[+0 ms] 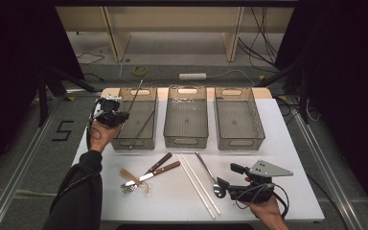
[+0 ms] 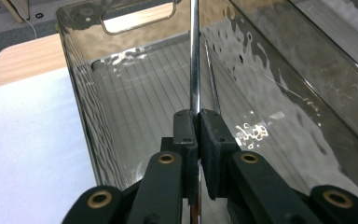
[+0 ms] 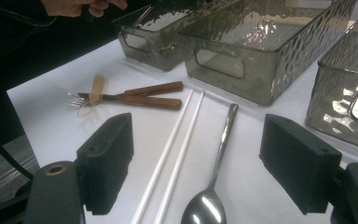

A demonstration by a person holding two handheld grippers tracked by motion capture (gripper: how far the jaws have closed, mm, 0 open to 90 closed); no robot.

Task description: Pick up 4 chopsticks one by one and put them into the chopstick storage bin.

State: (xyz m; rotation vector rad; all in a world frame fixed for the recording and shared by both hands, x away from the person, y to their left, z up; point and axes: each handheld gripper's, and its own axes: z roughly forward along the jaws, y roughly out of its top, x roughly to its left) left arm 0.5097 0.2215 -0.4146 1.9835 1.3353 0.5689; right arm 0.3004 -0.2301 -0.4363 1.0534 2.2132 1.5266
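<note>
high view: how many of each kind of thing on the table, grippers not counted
clear bins: 3
thin metal rods: 2 (one clamped in the left gripper, one lying in the left bin)
white sticks: 2
wooden-handled cutlery: 2
metal spoon: 1
small pale wooden utensil: 1
total: 11

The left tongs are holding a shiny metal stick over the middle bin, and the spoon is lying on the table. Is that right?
Not quite. The left tongs are shut on the metal stick over the left bin, not the middle one, as the high view shows. The left gripper view shows the stick pinched between the pads, above that bin's floor. The rest is right: the spoon lies on the table.
</note>
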